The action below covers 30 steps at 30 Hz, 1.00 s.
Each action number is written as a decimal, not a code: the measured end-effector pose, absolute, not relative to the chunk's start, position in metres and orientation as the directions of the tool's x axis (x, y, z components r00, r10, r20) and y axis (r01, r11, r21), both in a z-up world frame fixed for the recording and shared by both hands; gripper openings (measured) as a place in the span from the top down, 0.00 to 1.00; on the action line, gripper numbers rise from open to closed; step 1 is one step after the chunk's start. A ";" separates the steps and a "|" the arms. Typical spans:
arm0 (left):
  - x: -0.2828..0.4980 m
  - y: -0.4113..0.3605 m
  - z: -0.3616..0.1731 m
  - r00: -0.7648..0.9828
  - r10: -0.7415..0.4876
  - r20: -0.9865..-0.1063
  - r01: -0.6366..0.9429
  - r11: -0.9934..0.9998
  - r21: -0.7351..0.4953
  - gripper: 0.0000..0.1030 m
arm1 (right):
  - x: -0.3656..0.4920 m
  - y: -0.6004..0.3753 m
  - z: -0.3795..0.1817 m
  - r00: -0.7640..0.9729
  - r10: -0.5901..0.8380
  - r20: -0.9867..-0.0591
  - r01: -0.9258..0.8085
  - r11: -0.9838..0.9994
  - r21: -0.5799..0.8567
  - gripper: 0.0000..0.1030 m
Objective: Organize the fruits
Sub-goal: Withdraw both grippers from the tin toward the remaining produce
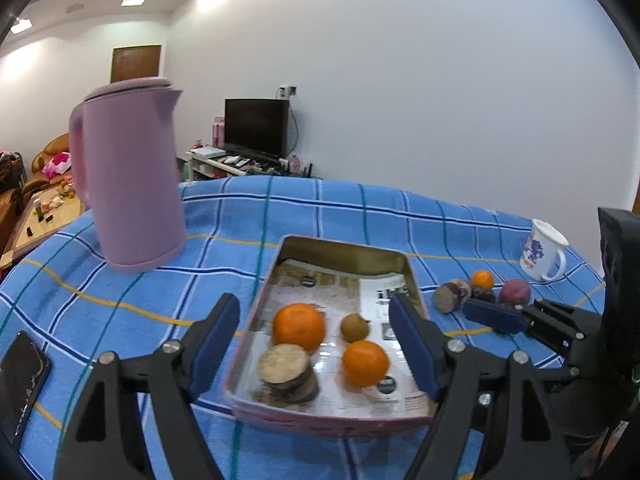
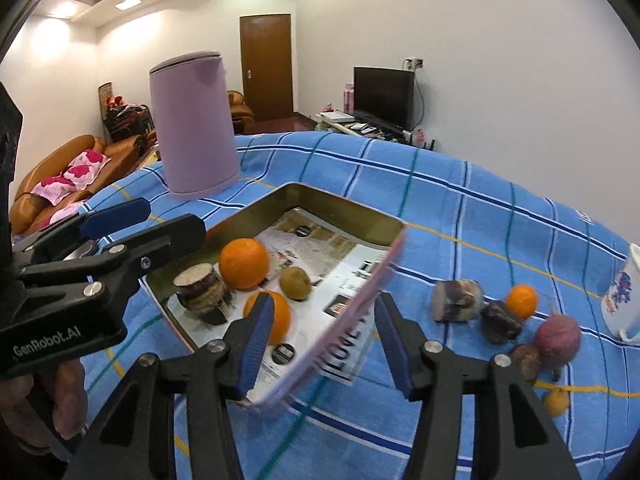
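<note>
A pink tin tray (image 1: 256, 320) lined with newspaper sits on the blue checked cloth. In it lie two oranges (image 1: 299, 326) (image 1: 365, 362), a brownish-green fruit (image 1: 354, 327) and a cut root piece (image 1: 286, 368). My left gripper (image 1: 314, 308) is open, with its fingers standing either side of the tray's near end. My right gripper (image 2: 322, 304) is open too, and the tray's right wall (image 2: 360, 300) runs between its pads without touching them. Outside the tray, on the right, lie a small orange (image 2: 520, 300), another cut root piece (image 2: 458, 300), a purple-red round fruit (image 2: 558, 336) and a small yellow fruit (image 2: 558, 400).
A tall lilac kettle (image 1: 128, 176) stands at the back left of the table. A white printed mug (image 1: 544, 252) is at the far right, a black phone (image 1: 20, 380) at the near left edge. A hand (image 2: 68, 392) holds the left gripper (image 2: 172, 216).
</note>
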<state>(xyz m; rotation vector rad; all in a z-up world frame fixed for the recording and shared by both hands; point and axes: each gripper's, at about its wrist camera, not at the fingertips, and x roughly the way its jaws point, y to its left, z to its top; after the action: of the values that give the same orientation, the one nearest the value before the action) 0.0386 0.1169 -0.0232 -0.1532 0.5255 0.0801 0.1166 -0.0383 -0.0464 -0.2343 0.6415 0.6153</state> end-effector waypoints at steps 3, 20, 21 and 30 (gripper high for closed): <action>0.041 0.103 -0.022 0.861 0.024 -0.508 -0.094 0.989 -0.112 0.23 | 0.116 -0.055 -0.046 0.642 0.455 -0.617 -0.583 0.812 -0.008 0.48; 0.072 0.015 -0.027 0.832 -0.069 -0.550 0.047 0.997 -0.053 0.23 | 0.127 -0.172 -0.055 0.709 0.313 -0.632 -0.402 0.916 0.002 0.48; 0.075 0.009 -0.027 0.828 -0.079 -0.556 0.058 0.997 -0.055 0.23 | 0.129 -0.179 -0.056 0.712 0.298 -0.636 -0.389 0.921 -0.003 0.48; 0.100 -0.034 -0.038 0.782 -0.143 -0.606 0.134 0.989 -0.061 0.23 | 0.138 -0.225 -0.058 0.733 0.222 -0.642 -0.289 0.957 0.000 0.48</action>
<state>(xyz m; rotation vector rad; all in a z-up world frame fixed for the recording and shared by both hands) 0.0999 -0.0341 -0.0385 -0.0152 0.6557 -0.1493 0.1379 -0.2255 -0.0579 -0.1022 0.6927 0.2817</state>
